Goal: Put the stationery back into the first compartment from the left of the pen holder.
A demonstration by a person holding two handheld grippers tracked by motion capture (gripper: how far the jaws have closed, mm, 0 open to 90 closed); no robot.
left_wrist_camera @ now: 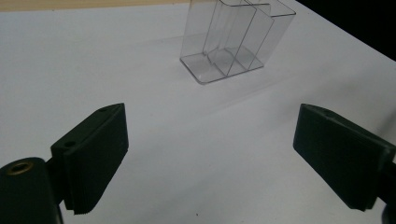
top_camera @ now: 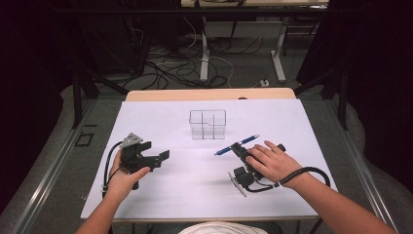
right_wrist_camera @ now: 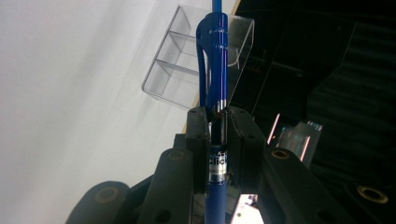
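Note:
A blue click pen is held a little right of the table's middle, with my right gripper shut on its barrel. In the right gripper view the pen rises straight up from between the closed jaws of the right gripper. A clear plastic organizer with several compartments stands empty at the table's centre, just beyond the pen. My left gripper hovers open at the left and points toward the organizer. Nothing lies between the wide-apart jaws of the left gripper.
The white table top spreads around both hands. A wooden edge runs along the far side. Beyond it are cables on the floor and white desk legs.

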